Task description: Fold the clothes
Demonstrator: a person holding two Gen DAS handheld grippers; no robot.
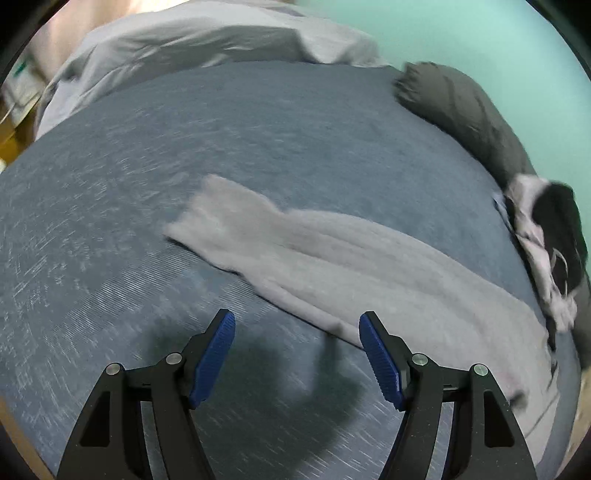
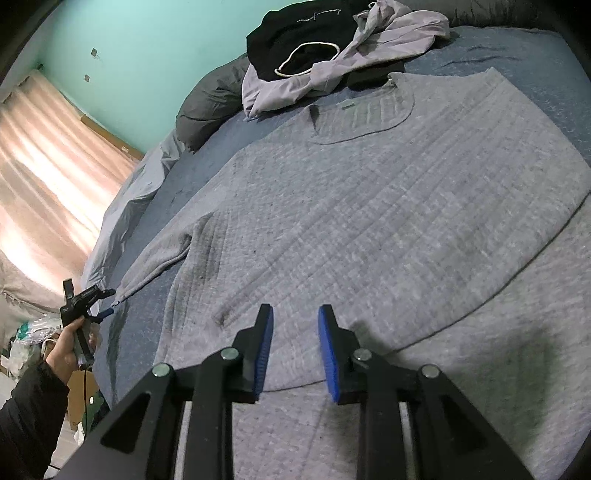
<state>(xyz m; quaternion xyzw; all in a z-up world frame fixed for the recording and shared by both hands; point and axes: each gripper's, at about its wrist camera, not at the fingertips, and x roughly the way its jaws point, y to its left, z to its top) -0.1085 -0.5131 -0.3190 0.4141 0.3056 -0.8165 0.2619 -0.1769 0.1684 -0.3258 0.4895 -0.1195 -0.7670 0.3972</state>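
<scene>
Left claw (image 1: 297,354): jaws spread wide, nothing between the blue pads (image 1: 214,360). It hangs over bare blue bedsheet (image 1: 258,129), casting a dark shadow below. The sleeve (image 1: 295,254) of the grey sweater lies just beyond and to the right of the claw tips, running from the far-left cuff toward the near right; the right pad sits near its lower edge, apart from it as far as can be told. Frame is motion-blurred.

Right claw (image 2: 295,350): jaws partly open, a moderate gap, holding nothing. It hovers directly over the lower body of the grey sweater (image 2: 369,206), which is spread flat on the bed, neckline (image 2: 364,110) at the far side. One sleeve extends to the left, its cuff ending near the left claw (image 2: 105,303), seen small at far left, gripped by a hand (image 2: 68,354) in a dark sleeve (image 2: 29,413).

Beyond the neckline: a pile of a black garment (image 2: 306,33) with white cord and a lilac hoodie (image 2: 376,40). A grey pillow (image 2: 210,107) lies at the far left, against the mint-green wall (image 2: 147,44). A pale duvet (image 1: 192,40) is bunched at the far bed edge.
</scene>
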